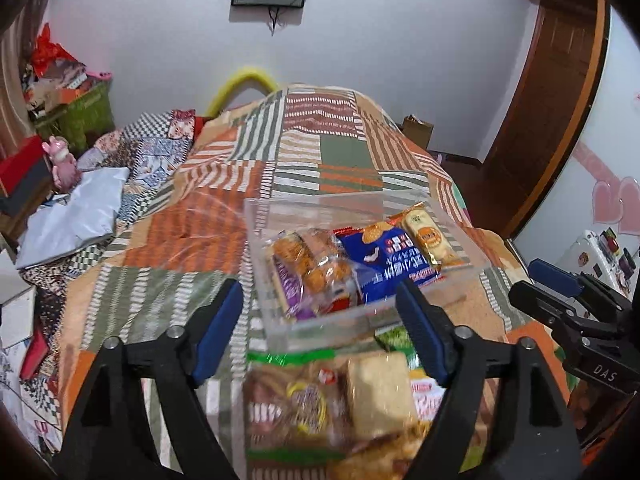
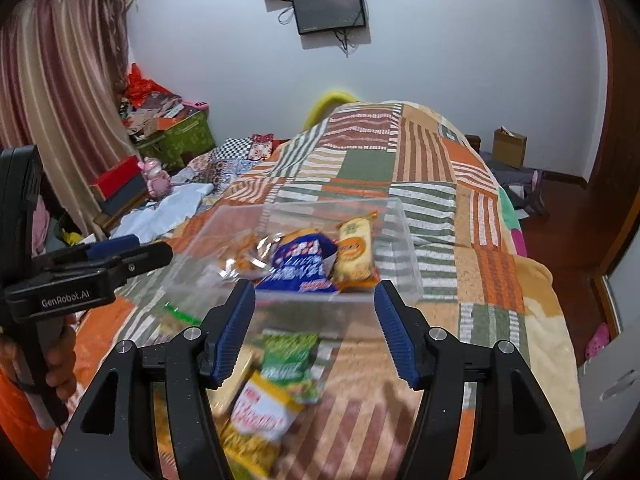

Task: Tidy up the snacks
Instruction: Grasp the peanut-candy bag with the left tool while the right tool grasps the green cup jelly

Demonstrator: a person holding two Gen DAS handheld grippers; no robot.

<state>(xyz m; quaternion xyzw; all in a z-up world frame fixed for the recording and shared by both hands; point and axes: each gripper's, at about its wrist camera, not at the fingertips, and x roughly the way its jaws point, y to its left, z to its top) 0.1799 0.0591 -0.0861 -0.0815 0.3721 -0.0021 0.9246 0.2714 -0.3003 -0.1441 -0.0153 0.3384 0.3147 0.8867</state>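
Observation:
A clear plastic box (image 1: 280, 208) sits on the patchwork bedspread; it also shows in the right wrist view (image 2: 400, 240). It holds a blue packet (image 1: 388, 260), a gold cracker packet (image 1: 430, 238) and a clear bag of brown snacks (image 1: 308, 264). In front of the box lie loose packets: a brown one (image 1: 296, 400) and a beige one (image 1: 378, 388); the right wrist view shows a green one (image 2: 290, 360) and a yellow-red one (image 2: 264, 412). My left gripper (image 1: 320, 332) is open and empty above them. My right gripper (image 2: 316, 332) is open and empty over the green packet.
The bedspread (image 1: 312, 152) covers a raised bed. A grey bag (image 1: 76, 216), a pink toy (image 1: 62, 164) and boxes lie at the left. A wooden door (image 1: 560, 92) stands at the right. The right gripper shows at the left view's right edge (image 1: 576, 308).

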